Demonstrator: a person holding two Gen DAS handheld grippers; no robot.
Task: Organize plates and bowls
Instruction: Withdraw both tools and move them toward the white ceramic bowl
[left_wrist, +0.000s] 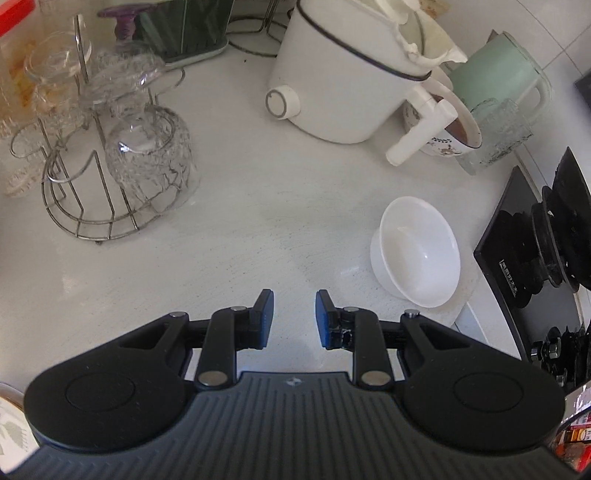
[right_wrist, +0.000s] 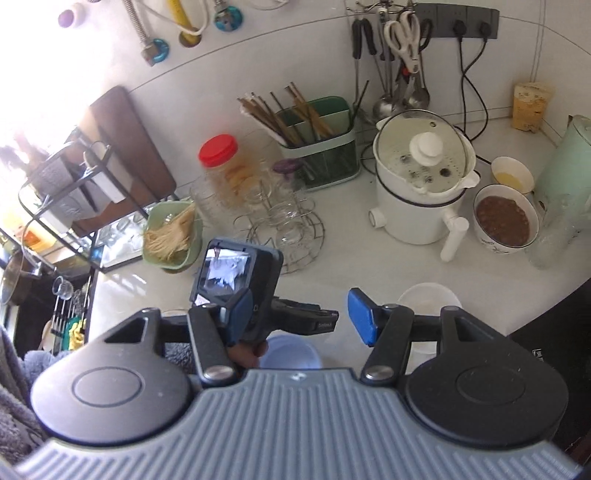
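Observation:
A white bowl (left_wrist: 417, 251) stands upright on the white counter (left_wrist: 258, 221), just ahead and to the right of my left gripper (left_wrist: 294, 317). That gripper's blue pads stand a narrow gap apart with nothing between them. In the right wrist view the same bowl (right_wrist: 428, 302) shows behind the right finger of my right gripper (right_wrist: 301, 319), which is open wide and holds nothing. A pale blue round dish (right_wrist: 291, 350) lies below it, partly hidden. The left gripper's camera housing (right_wrist: 236, 273), held in a hand, sits in front of the right gripper's left finger.
A wire rack of upturned glasses (left_wrist: 110, 166) stands at the left. A white electric pot (left_wrist: 332, 85) is at the back, with a bowl of brown food (right_wrist: 506, 221) and a mint kettle (right_wrist: 565, 184) beside it. A black stove (left_wrist: 535, 258) borders the counter on the right.

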